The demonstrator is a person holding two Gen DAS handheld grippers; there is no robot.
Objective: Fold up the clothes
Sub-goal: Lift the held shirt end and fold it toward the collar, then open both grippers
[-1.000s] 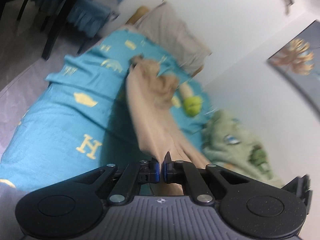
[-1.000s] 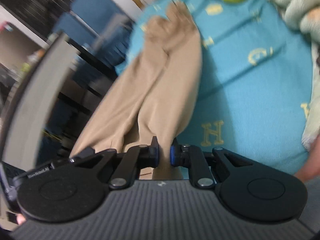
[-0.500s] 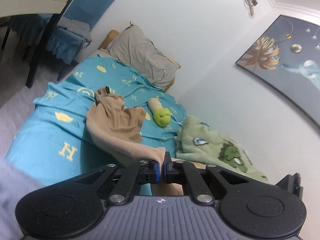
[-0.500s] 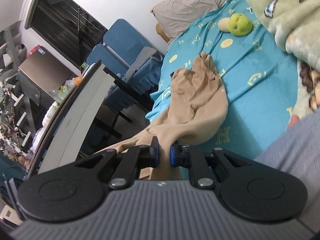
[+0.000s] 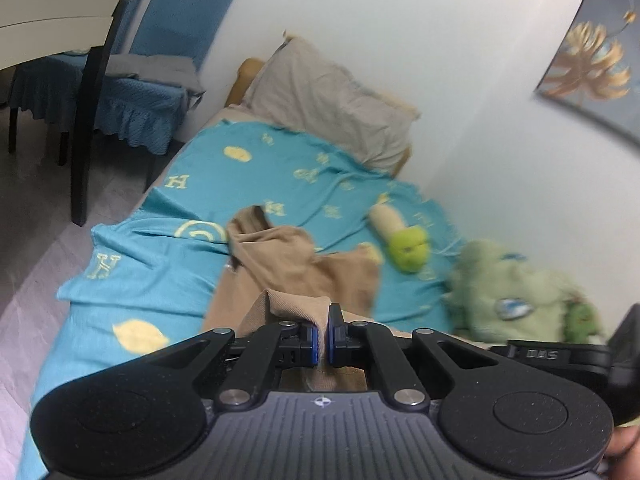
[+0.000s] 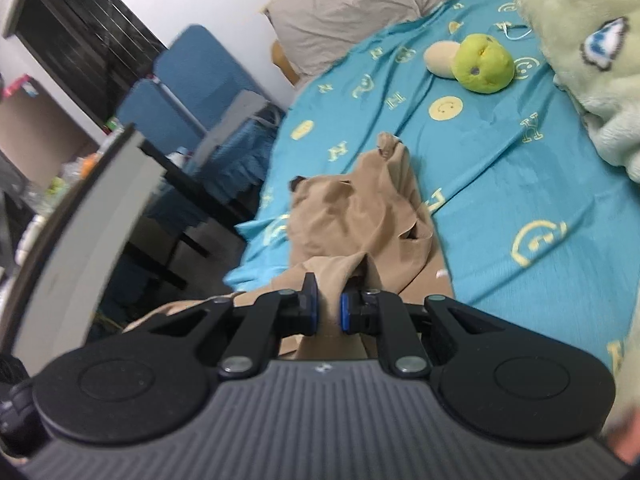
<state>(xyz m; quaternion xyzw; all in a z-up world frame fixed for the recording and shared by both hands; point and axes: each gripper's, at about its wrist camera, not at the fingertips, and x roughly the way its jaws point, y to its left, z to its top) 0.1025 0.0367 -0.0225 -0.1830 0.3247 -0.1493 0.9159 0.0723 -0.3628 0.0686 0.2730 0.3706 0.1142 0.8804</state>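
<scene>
- Left wrist view: the tan trousers (image 5: 304, 268) lie in a loose heap across the near part of the bed (image 5: 168, 280), the cloth bunched and doubled over itself, with a darker opening, seemingly the waistband, turned up at the far end.
- From the right wrist view the same tan trousers (image 6: 360, 220) run in soft creases from a twisted tip at the far end down toward the camera; one part hangs off the bed's edge at the lower left.
- The left hand-held gripper (image 5: 323, 338) has its blue-padded fingers nearly together, pinching a fold of the tan cloth.
- The right hand-held gripper (image 6: 328, 312) stands a little wider, its jaws closed on a thicker gather of the same cloth.
- The bed wears a turquoise sheet (image 6: 500, 184) printed with yellow letters and smiley faces.
- A green and cream plush toy (image 6: 476, 62) lies on the sheet beyond the trousers, well apart from them.
- A pale green fleece blanket (image 6: 580, 60) with cartoon patches is heaped on the far side of the bed.
- A grey pillow (image 5: 320, 96) sits at the head of the bed against the wall.
- Blue chairs (image 5: 160, 52) stand beside the bed.
- Both gripper bodies hide the nearest stretch of the trousers, so which part each one holds cannot be told; motion blur softens much of both views.
</scene>
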